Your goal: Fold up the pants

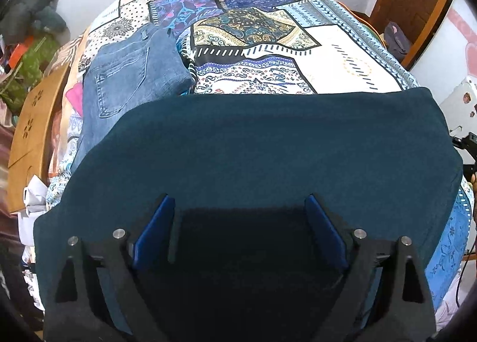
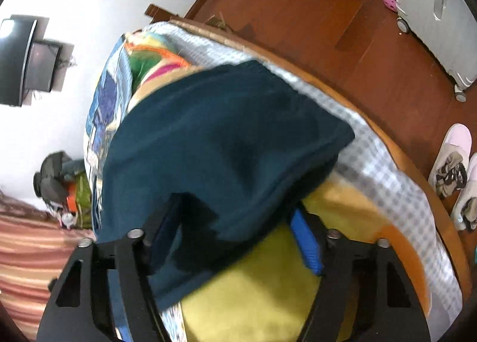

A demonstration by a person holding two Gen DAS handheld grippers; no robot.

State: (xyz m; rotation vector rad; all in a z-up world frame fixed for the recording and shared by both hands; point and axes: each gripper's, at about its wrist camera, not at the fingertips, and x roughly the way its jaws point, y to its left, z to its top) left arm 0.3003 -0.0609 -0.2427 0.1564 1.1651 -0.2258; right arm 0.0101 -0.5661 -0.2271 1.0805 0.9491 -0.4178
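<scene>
My left fingers (image 1: 240, 222) stand wide apart over the dark teal pants (image 1: 268, 148), the blue pads hovering with cloth spread beneath and beyond them but nothing pinched between. My right fingers (image 2: 235, 222) are set at a middling width around a bunched corner of the same pants (image 2: 214, 133); cloth lies between them and drapes over the one on the left, yet I cannot tell whether the pads truly press it. The pants lie as a broad folded slab across the near edge of the bed (image 1: 328, 52), straight ahead of both pairs of fingers. Past them to the left of my left fingers sits a folded pair of blue jeans (image 1: 128, 73) on the patchwork cover. Beyond my right fingers the bed's edge drops to a wooden floor (image 2: 328, 28). My worry: that corner hangs near the edge, so a loose or uneven pinch could let it slip, dragging the fold open or crooked.
</scene>
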